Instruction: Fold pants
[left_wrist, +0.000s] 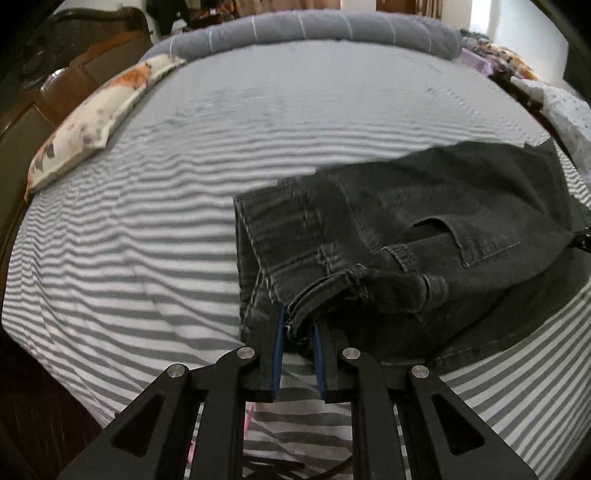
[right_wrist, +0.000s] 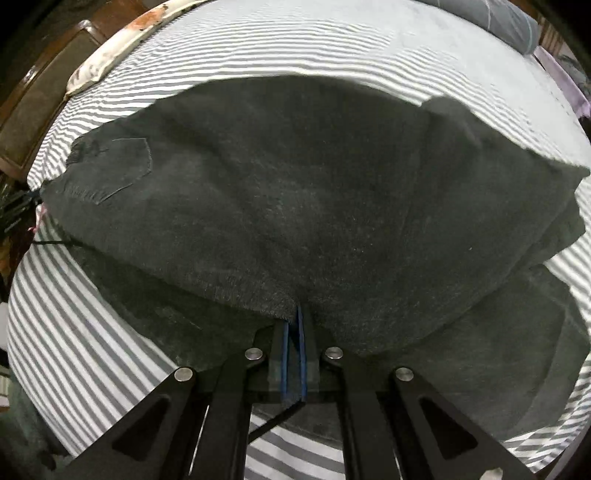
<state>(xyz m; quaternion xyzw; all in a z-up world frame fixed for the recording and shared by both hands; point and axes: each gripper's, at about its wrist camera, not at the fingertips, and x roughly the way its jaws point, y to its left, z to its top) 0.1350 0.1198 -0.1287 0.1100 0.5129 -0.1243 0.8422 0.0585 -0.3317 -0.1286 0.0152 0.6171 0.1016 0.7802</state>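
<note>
Dark grey denim pants (left_wrist: 424, 236) lie on a grey-and-white striped bed (left_wrist: 147, 221). My left gripper (left_wrist: 299, 325) is shut on the waistband corner of the pants and lifts it off the sheet; a back pocket (left_wrist: 469, 236) faces up. In the right wrist view the pants (right_wrist: 314, 192) fill most of the frame, a leg layer raised over another layer below. My right gripper (right_wrist: 294, 328) is shut on a fold edge of the pants near the bed's front edge. The back pocket (right_wrist: 125, 166) shows at the left.
A floral pillow (left_wrist: 92, 114) lies at the left side of the bed, beside a wooden headboard (left_wrist: 40, 103). A rolled grey blanket (left_wrist: 314, 29) lies along the far edge. Patterned cloths (left_wrist: 546, 85) are piled at the right. The striped sheet (right_wrist: 92, 317) shows under the pants.
</note>
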